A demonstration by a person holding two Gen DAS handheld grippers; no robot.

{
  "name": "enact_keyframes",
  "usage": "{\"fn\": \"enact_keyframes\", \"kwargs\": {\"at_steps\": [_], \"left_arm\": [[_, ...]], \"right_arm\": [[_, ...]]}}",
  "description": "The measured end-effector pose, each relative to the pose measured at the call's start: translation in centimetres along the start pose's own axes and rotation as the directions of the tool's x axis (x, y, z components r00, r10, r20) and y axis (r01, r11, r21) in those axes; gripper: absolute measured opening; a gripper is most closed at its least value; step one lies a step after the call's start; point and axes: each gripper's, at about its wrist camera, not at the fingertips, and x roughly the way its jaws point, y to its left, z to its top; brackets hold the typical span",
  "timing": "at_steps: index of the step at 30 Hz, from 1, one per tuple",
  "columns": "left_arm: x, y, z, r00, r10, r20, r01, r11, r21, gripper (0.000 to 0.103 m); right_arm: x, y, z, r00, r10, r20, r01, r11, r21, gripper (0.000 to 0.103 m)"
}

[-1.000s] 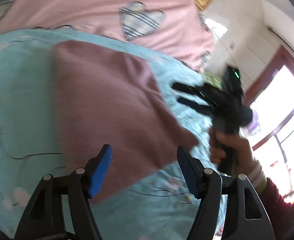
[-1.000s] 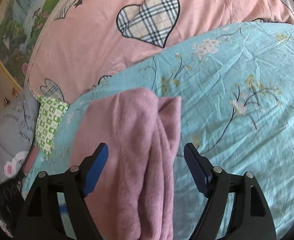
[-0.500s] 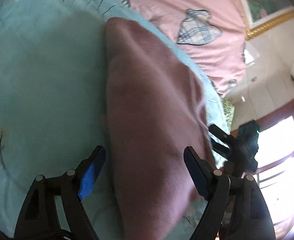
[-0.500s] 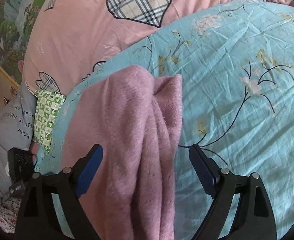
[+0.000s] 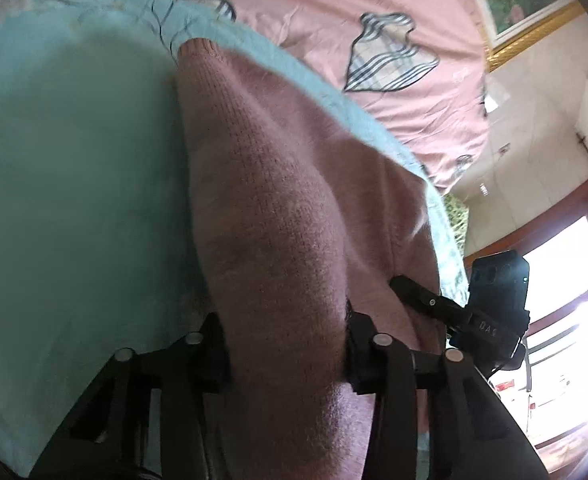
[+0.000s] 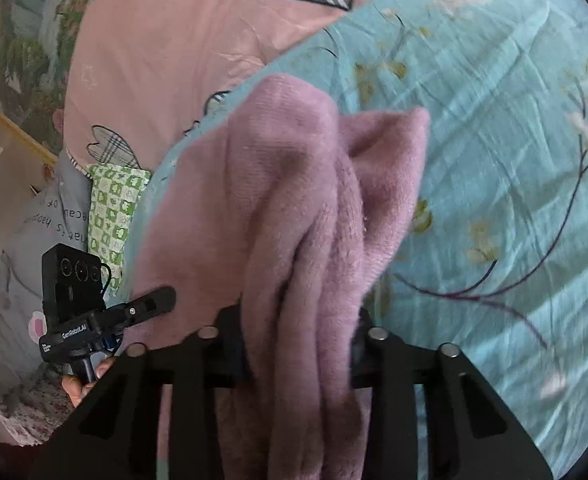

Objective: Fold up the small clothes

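Observation:
A pink knitted garment (image 5: 286,208) lies on a light blue flowered bedspread (image 5: 74,168). My left gripper (image 5: 286,352) is shut on the near edge of the garment, which bulges up between its fingers. My right gripper (image 6: 297,352) is shut on a bunched, folded edge of the same garment (image 6: 294,184). The right gripper (image 5: 493,308) shows at the garment's right side in the left wrist view. The left gripper (image 6: 106,312) shows at the garment's left side in the right wrist view.
A pink quilt with plaid hearts (image 6: 166,52) lies beyond the blue bedspread (image 6: 513,160). A green checked cloth (image 6: 114,208) and a grey printed pillow (image 6: 50,216) lie at the left. A window (image 5: 565,320) is at the right.
Both grippers have moved in onto the garment's edges and closed on them. The cloth now bunches up between each pair of fingers.

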Motion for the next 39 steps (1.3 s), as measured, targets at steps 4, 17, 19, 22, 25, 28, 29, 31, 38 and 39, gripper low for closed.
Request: {"fn": "enact_keyframes", "kwargs": {"at_steps": [4, 17, 19, 22, 25, 28, 29, 31, 38, 39], "left_arm": [[-5.1, -1.5, -1.7, 0.998, 0.017, 0.056, -0.019, 0.999, 0.043, 0.04], [-19.4, 5.5, -7.0, 0.973, 0.186, 0.135, -0.185, 0.983, -0.023, 0.041], [-18.4, 7.6, -7.9, 0.965, 0.243, 0.102, -0.239, 0.97, -0.051, 0.044], [-16.7, 10.0, -8.6, 0.958, 0.277, 0.074, -0.268, 0.957, -0.107, 0.057], [-17.2, 11.3, -9.3, 0.967, 0.235, 0.102, -0.217, 0.962, -0.164, 0.061], [-18.1, 9.8, -9.8, 0.948, 0.292, 0.127, -0.274, 0.951, -0.14, 0.062], [-18.3, 9.3, -9.9, 0.942, 0.307, 0.133, -0.291, 0.948, -0.13, 0.062], [-19.3, 7.9, -10.5, 0.923, 0.351, 0.16, -0.337, 0.935, -0.106, 0.061], [-22.9, 4.0, -15.6, 0.911, 0.358, 0.204, -0.359, 0.933, -0.031, 0.061], [-23.1, 3.8, -16.2, 0.912, 0.358, 0.198, -0.36, 0.932, -0.027, 0.061]], "right_arm": [[-1.3, 3.5, -1.2, 0.993, 0.115, 0.03, -0.115, 0.993, -0.005, 0.033], [7.8, 14.4, -6.8, 0.917, 0.35, -0.189, -0.366, 0.929, -0.056, 0.032], [10.2, 14.7, -7.7, 0.925, 0.3, -0.233, -0.324, 0.944, -0.071, 0.032], [12.1, 14.4, -8.6, 0.942, 0.228, -0.245, -0.254, 0.964, -0.08, 0.034], [12.1, 14.0, -8.8, 0.949, 0.194, -0.247, -0.214, 0.975, -0.056, 0.049], [10.7, 14.7, -8.5, 0.967, 0.12, -0.224, -0.147, 0.983, -0.109, 0.057], [10.4, 14.4, -8.3, 0.972, 0.105, -0.21, -0.132, 0.984, -0.119, 0.057], [8.5, 15.3, -7.7, 0.988, 0.064, -0.142, -0.085, 0.984, -0.154, 0.057], [4.4, 17.8, -8.3, 0.991, 0.128, -0.049, -0.136, 0.971, -0.197, 0.057], [4.3, 17.9, -8.8, 0.989, 0.135, -0.06, -0.144, 0.969, -0.2, 0.057]]}}
